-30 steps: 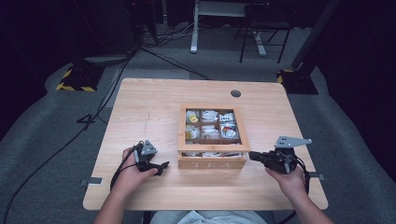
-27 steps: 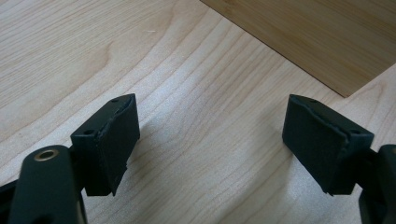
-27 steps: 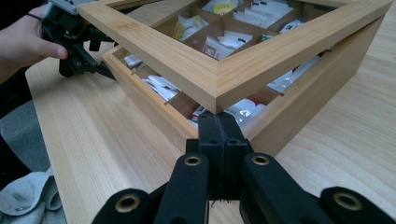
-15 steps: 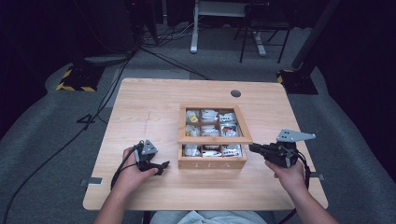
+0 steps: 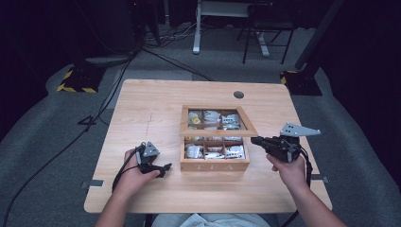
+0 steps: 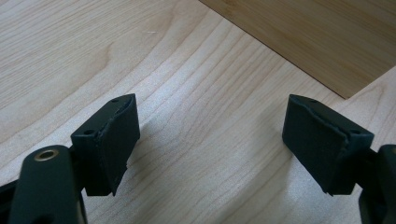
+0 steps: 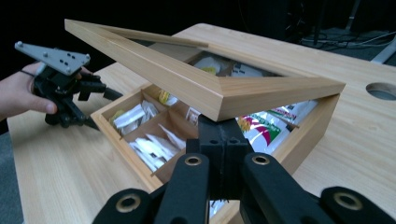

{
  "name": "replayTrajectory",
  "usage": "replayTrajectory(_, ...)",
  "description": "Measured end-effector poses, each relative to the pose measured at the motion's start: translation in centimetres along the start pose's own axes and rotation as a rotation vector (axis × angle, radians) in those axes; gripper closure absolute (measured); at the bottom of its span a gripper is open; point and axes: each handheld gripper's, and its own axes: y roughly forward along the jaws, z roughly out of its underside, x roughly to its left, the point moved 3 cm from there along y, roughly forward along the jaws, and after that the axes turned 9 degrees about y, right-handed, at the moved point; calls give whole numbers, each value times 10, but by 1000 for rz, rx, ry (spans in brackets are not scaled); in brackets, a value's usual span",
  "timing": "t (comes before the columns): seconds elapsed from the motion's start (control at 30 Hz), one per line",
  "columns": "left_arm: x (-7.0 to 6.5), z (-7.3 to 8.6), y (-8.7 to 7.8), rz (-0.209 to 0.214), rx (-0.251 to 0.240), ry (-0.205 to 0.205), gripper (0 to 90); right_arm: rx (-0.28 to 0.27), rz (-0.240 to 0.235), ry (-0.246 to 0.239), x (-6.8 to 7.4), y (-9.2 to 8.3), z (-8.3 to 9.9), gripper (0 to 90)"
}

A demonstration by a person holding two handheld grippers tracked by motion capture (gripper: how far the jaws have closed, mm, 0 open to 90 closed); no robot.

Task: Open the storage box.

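Tea box (image 5: 214,146) sits mid-desk, slightly toward the person's side, "TEA" lettering on its front wall. Lid (image 5: 218,128) is partly raised, tilted up off the box rim; in the right gripper view the lid (image 7: 196,79) is a wooden frame with a clear pane, its corner just above the jaw tips. Compartments hold tea bags (image 5: 213,152), mostly white packets, some with yellow or green print (image 7: 261,123).

Right gripper (image 5: 257,140) is level with the box's right side, held by the right hand (image 5: 289,170), jaws pointing left at the lid's right edge. In its own view the jaws are pressed together, tips right under the lid corner; can't tell whether they pinch the frame edge or just sit under it. Grey plate (image 5: 299,129) on top of it.

Left gripper (image 5: 163,168) rests low on the desk (image 5: 142,109) just left of the box, apart from it, held by the left hand (image 5: 135,171). Its own view has jaws spread wide, nothing between them, bare wood grain below, box wall (image 6: 322,37) ahead at upper right.

Cable (image 5: 71,137) trails off the desk's left side across the floor.
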Motion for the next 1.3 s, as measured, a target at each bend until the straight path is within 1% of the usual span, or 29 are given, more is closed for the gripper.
replayTrajectory(0.07, 0, 0, 0, 0, 0, 1, 196, -9, 5, -7, 1, 1, -2, 900)
replayTrajectory(0.1, 0, 0, 0, 0, 1, -1, 196, -22, 19, -19, 3, 2, -4, 900)
replayTrajectory(0.13, 0, 0, 0, 0, 1, -1, 196, -22, 19, -19, 3, 2, -4, 900)
replayTrajectory(0.17, 0, 0, 0, 0, 0, 0, 196, -39, 31, -19, 4, 3, -7, 900)
replayTrajectory(0.2, 0, 0, 0, -1, 0, 0, 196, -39, 31, -19, 4, 3, -7, 900)
replayTrajectory(0.23, 0, 0, 0, -1, 0, 0, 196, -52, 35, -9, 4, 4, -10, 900)
replayTrajectory(0.3, 0, 0, 0, 0, 1, 0, 196, -68, 41, -7, 4, 5, -12, 900)
replayTrajectory(0.33, 0, 0, 0, 0, 1, 0, 196, -68, 41, -7, 4, 5, -12, 900)
replayTrajectory(0.37, 0, 0, 0, 1, 1, -2, 196, -80, 54, 0, 5, 6, -15, 900)
replayTrajectory(0.4, 0, 0, 0, 1, 1, -2, 197, -80, 54, 0, 5, 6, -15, 900)
replayTrajectory(0.43, 0, 0, 0, -2, 1, 0, 199, -90, 69, 3, 6, 6, -17, 900)
replayTrajectory(0.5, 0, 0, 0, -3, 1, 0, 201, -97, 77, 8, 6, 7, -20, 900)
replayTrajectory(0.6, 0, 0, 0, -2, 1, -1, 203, -105, 78, 13, 6, 8, -22, 900)
replayTrajectory(0.67, 1, 0, 0, 1, -1, -2, 204, -109, 83, 11, 5, 9, -25, 900)
replayTrajectory(0.7, 1, 0, -1, 3, -2, -8, 205, -113, 83, 1, 5, 9, -28, 900)
replayTrajectory(0.87, 1, 0, -1, 4, -2, -10, 206, -113, 92, -4, 4, 9, -33, 900)
replayTrajectory(0.9, 1, 0, -1, 4, -7, -16, 206, -118, 94, -7, 3, 10, -37, 900)
replayTrajectory(1.07, 2, 0, -1, 10, -7, -16, 206, -126, 87, -6, 1, 10, -42, 900)
replayTrajectory(1.13, 2, 1, -1, 13, -8, -20, 206, -130, 83, -13, 0, 11, -44, 900)
replayTrajectory(1.17, 2, 1, -1, 14, -11, -21, 206, -134, 79, -28, -1, 11, -45, 900)
replayTrajectory(1.2, 2, 1, -1, 14, -11, -21, 206, -134, 79, -28, -1, 11, -45, 900)
replayTrajectory(1.23, 2, 1, -1, 15, -11, -22, 206, -128, 75, -46, -2, 11, -47, 900)
replayTrajectory(1.3, 2, 1, -1, 13, -10, -20, 205, -125, 66, -48, -4, 11, -48, 900)
